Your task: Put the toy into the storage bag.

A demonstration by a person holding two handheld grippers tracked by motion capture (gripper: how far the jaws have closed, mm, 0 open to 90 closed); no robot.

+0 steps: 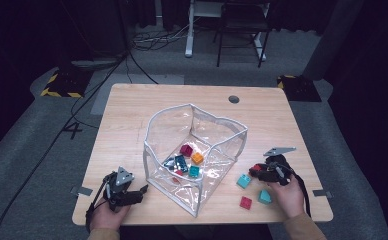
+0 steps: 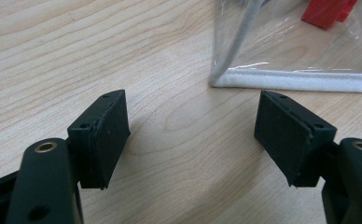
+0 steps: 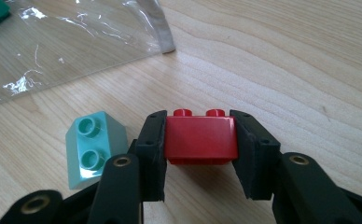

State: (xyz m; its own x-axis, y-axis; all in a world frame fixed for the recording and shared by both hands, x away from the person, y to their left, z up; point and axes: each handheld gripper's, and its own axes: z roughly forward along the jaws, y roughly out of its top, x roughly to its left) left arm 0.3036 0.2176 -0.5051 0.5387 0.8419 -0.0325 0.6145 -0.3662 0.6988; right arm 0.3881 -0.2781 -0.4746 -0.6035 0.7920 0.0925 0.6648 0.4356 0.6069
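Brick, red (image 3: 201, 139), clamped between right claw (image 3: 198, 154) pads; left claw (image 2: 193, 140) spread wide, empty.

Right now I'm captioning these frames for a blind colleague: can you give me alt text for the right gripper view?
The right hand-held gripper is clamped on a red plastic building brick on the light wooden table. A pale teal plastic brick sits beside it, and a clear plastic bag lies beyond.
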